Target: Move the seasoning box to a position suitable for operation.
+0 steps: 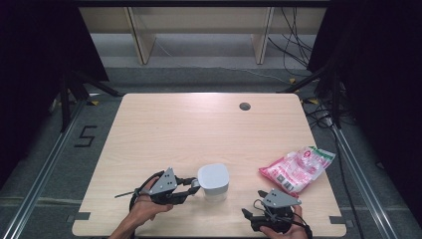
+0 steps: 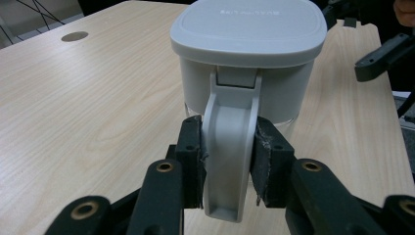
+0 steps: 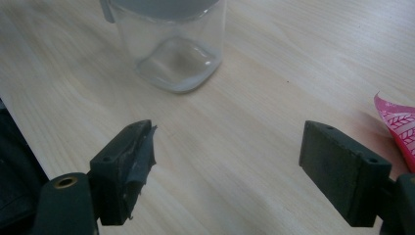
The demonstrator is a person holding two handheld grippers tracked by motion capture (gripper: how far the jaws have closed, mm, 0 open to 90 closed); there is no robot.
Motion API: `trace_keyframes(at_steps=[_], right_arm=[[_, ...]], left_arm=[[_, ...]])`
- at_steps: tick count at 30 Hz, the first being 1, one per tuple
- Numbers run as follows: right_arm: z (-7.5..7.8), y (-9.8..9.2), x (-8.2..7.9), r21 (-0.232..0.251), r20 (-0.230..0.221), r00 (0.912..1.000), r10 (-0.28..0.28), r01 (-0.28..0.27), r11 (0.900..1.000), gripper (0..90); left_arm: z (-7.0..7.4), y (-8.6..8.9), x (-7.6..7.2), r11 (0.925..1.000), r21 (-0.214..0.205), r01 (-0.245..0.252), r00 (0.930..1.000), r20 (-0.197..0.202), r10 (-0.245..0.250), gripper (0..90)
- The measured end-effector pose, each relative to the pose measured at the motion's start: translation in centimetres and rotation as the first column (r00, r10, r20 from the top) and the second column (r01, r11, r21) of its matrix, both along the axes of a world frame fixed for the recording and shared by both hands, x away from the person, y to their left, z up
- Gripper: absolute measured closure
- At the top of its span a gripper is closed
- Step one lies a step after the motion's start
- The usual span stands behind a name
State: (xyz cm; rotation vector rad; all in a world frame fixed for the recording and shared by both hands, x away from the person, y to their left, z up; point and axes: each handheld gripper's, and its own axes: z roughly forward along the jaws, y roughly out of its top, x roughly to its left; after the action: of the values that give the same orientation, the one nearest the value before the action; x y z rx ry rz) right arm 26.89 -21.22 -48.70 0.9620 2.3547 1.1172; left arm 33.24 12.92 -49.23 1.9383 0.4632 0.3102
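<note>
my left gripper (image 2: 228, 161) has its pads clamped on the handle (image 2: 230, 147) of the jug (image 1: 213, 181), which stands upright near the front edge of the table (image 1: 199, 124). my right gripper (image 3: 227, 171) hangs wide open with nothing in it, low over the wood between the jug and the pink bag (image 1: 297, 169).

A fixed camera looks forward and down over the whole table (image 1: 199, 129). Each gripper's camera sits low and close, both trained on the lidded glass jar (image 2: 247, 54) from opposite sides.
</note>
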Motion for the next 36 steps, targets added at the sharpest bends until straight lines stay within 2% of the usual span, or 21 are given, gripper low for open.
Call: trace_keyframes(at_steps=[5,6,8,9,12,16,18,20,21,28,33,36], right_arm=[[0.0,0.0,0.0,0.001,-0.002,1.0000,0.010,-0.010,1.0000,21.6],[0.0,0.0,-0.1,0.009,-0.018,0.9998,0.000,0.000,1.0000,21.6],[0.1,0.0,-0.1,0.006,-0.012,0.9999,-0.006,0.006,1.0000,21.6],[0.0,0.0,0.1,-0.002,-0.003,0.9999,0.013,-0.013,0.9999,21.6],[0.0,0.0,0.0,0.010,-0.014,0.9998,0.016,-0.016,0.9998,21.6],[0.0,0.0,0.1,0.001,0.001,0.9999,0.010,-0.010,0.9999,21.6],[0.0,0.0,0.1,0.001,0.000,0.9999,0.011,-0.011,0.9999,21.6],[0.0,0.0,0.1,0.003,0.000,1.0000,0.008,-0.008,1.0000,21.6],[0.0,0.0,0.0,-0.001,0.000,1.0000,0.003,-0.003,1.0000,21.7],[0.0,0.0,0.1,0.001,-0.001,0.9999,0.011,-0.011,0.9999,21.6],[0.0,0.0,0.0,0.001,0.000,1.0000,0.002,-0.002,1.0000,21.6],[0.0,0.0,0.1,0.002,-0.019,0.9996,0.020,-0.020,0.9998,21.6]], left_arm=[[0.1,-0.6,0.8,0.9999,0.000,-0.014,0.9999,0.003,0.014,67.8],[0.1,-0.7,1.0,0.9998,-0.010,-0.016,0.9999,0.001,0.016,67.8],[0.1,-0.8,1.3,0.9999,-0.002,-0.015,0.9999,0.000,0.015,67.8],[0.1,-0.9,1.4,0.9997,0.007,-0.022,0.9997,0.007,0.022,67.8],[0.1,-1.0,2.0,0.9996,-0.006,-0.027,0.9995,0.014,0.027,67.8],[0.0,-1.3,2.6,0.9992,-0.005,-0.040,0.9991,0.011,0.041,67.8],[0.0,-1.4,2.9,0.9989,0.008,-0.047,0.9985,0.028,0.047,67.9],[0.0,-1.5,3.1,0.9988,-0.003,-0.049,0.9987,0.016,0.049,67.9],[0.0,-1.6,3.5,0.9986,0.011,-0.052,0.9981,0.034,0.052,67.9],[0.1,-2.1,4.7,0.9958,0.002,-0.091,0.9958,0.011,0.091,67.9],[0.2,-2.0,5.8,0.9958,0.014,-0.090,0.9958,0.016,0.090,67.8],[0.2,-2.0,6.0,0.9940,0.014,-0.108,0.9941,0.004,0.108,67.8]])
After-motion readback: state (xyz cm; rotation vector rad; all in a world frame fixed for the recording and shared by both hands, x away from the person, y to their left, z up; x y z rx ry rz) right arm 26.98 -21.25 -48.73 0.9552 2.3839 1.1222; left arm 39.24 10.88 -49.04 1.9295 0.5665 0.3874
